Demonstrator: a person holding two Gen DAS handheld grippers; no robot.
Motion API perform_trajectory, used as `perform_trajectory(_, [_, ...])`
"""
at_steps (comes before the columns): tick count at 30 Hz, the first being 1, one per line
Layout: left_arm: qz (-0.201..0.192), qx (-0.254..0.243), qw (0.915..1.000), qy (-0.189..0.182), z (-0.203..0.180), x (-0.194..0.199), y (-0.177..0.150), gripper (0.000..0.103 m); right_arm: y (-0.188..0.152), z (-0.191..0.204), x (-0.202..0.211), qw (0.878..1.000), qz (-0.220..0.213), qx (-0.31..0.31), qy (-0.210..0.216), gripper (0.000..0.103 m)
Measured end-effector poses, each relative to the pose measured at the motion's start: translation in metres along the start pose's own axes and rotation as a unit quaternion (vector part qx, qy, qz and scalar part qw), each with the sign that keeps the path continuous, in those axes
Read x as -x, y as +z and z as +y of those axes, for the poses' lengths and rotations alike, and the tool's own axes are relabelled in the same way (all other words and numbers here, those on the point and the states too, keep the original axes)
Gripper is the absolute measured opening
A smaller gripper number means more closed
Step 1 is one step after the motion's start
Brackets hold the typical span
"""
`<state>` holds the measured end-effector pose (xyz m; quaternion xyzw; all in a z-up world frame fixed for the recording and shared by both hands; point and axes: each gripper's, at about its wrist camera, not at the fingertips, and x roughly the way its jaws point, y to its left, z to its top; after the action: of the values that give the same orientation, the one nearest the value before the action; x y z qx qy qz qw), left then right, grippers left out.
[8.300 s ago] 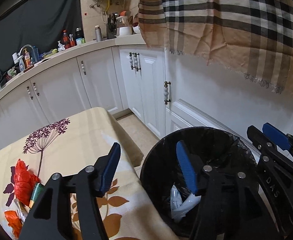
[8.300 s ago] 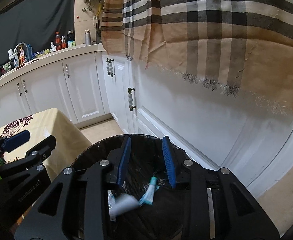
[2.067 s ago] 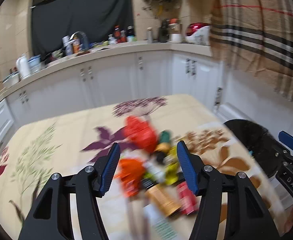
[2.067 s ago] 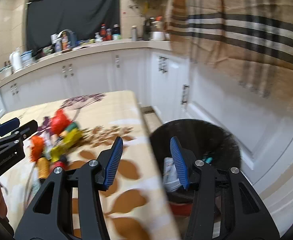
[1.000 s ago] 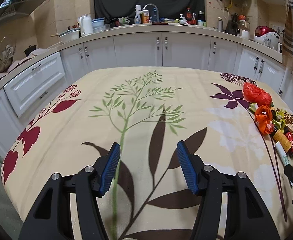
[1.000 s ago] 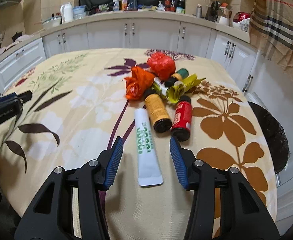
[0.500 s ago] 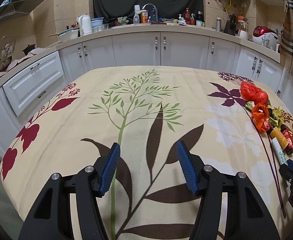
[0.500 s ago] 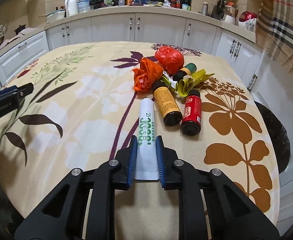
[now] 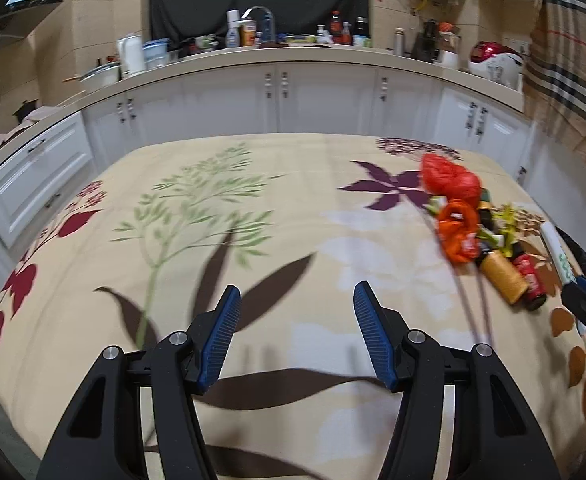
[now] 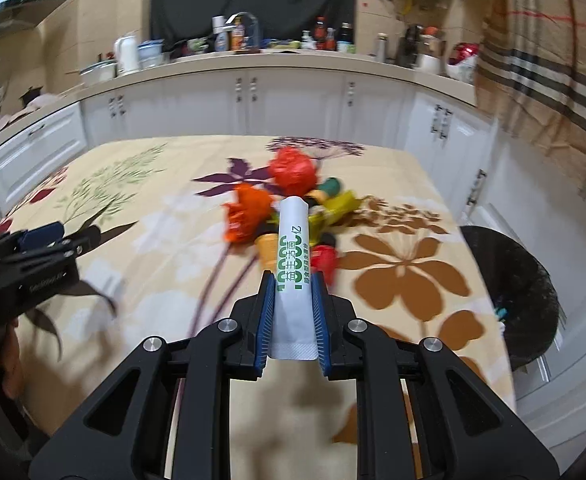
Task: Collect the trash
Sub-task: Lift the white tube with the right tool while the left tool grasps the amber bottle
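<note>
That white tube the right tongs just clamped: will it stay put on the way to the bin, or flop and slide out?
The white tube juts forward past the right tongs without drooping, so it is probably fairly stiff. It is pinched near its flat crimped tail, a thin and likely smooth spot, so it may slip or pivot if swung. The bin stands close, off the table's right edge.

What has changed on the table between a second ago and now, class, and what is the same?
The right tool has just closed on the white tube and lifted it off the tablecloth. The left tool is open and empty as before. The trash pile and black bin are unmoved.
</note>
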<state>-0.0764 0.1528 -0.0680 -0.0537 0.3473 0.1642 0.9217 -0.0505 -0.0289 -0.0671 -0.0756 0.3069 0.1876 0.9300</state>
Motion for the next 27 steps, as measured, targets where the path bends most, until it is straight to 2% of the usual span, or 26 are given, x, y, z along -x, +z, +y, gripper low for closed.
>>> perform_trajectory(8, [0.004, -0.034, 0.9988, -0.036, -0.053, -0.008, 0.011, 0.058, 0.004, -0.052, -0.009, 0.998, -0.001, -0.042, -0.036, 0.018])
perform_trajectory(15, [0.011, -0.059, 0.9968, -0.053, -0.093, -0.018, 0.019, 0.058, 0.006, -0.093, -0.018, 0.996, 0.002, -0.069, -0.058, 0.018])
perform_trajectory(27, [0.025, -0.078, 0.9943, -0.068, -0.135, -0.038, 0.030, 0.058, 0.009, -0.128, -0.032, 0.994, 0.010, -0.093, -0.062, 0.019])
